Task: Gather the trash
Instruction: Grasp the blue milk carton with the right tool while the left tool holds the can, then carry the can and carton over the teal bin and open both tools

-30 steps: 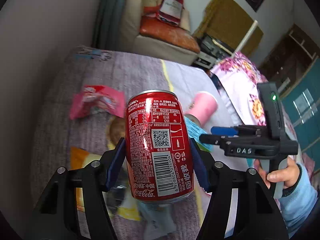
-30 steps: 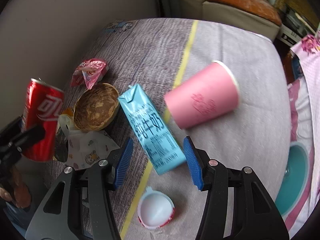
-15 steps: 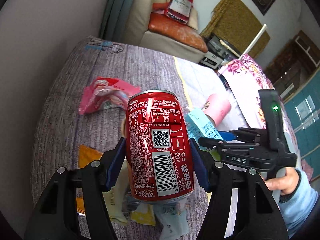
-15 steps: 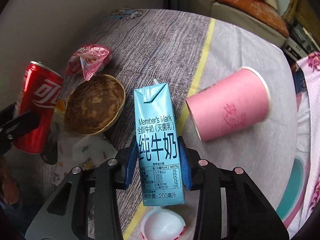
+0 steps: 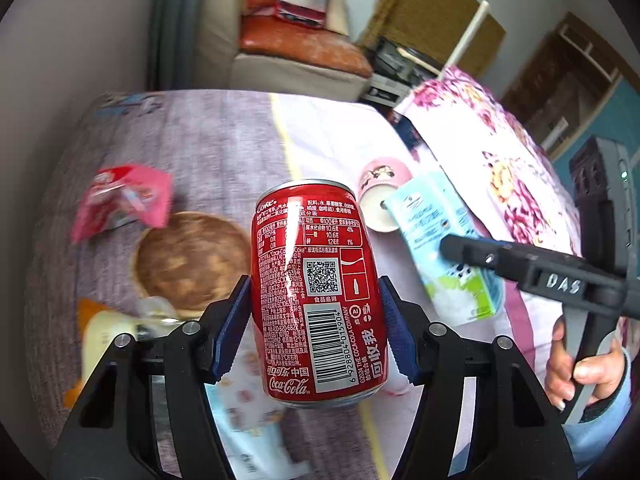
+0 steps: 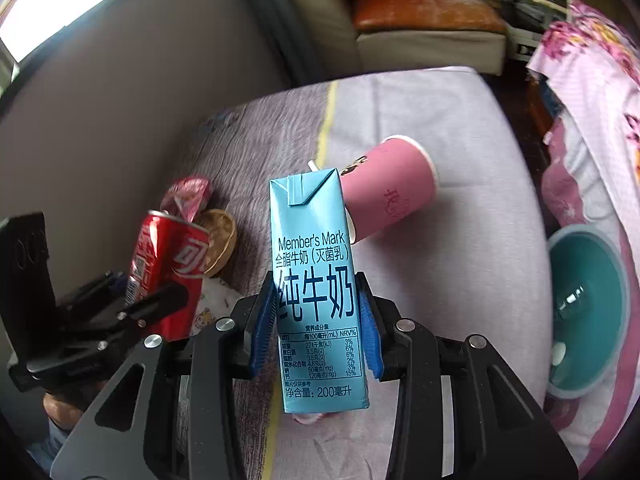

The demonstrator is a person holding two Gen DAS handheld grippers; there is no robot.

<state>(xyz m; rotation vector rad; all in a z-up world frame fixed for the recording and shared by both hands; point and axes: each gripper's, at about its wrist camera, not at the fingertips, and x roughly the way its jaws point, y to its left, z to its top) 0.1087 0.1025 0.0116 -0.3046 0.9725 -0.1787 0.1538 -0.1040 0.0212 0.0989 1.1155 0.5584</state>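
Two items are clamped, one per tool. The left gripper [image 5: 314, 330] has its blue pads pressed on both sides of an upright red cola can [image 5: 318, 292]; print reads "Coca-Cola", with a barcode and QR square facing the camera. The right gripper [image 6: 316, 326] squeezes a light-blue milk carton [image 6: 314, 284], upright, marked "Member's Mark" and "200", its straw poking from the top; its jaws have just been closing onto it. Both are held above the grey bedcover [image 6: 460, 184]. On the cover: a pink paper cup [image 6: 390, 188] on its side, far of the carton; a brown bowl [image 5: 192, 258], contents unclear; a pink wrapper [image 5: 124, 202] at far left. A teal basin [image 6: 588, 316] sits right.
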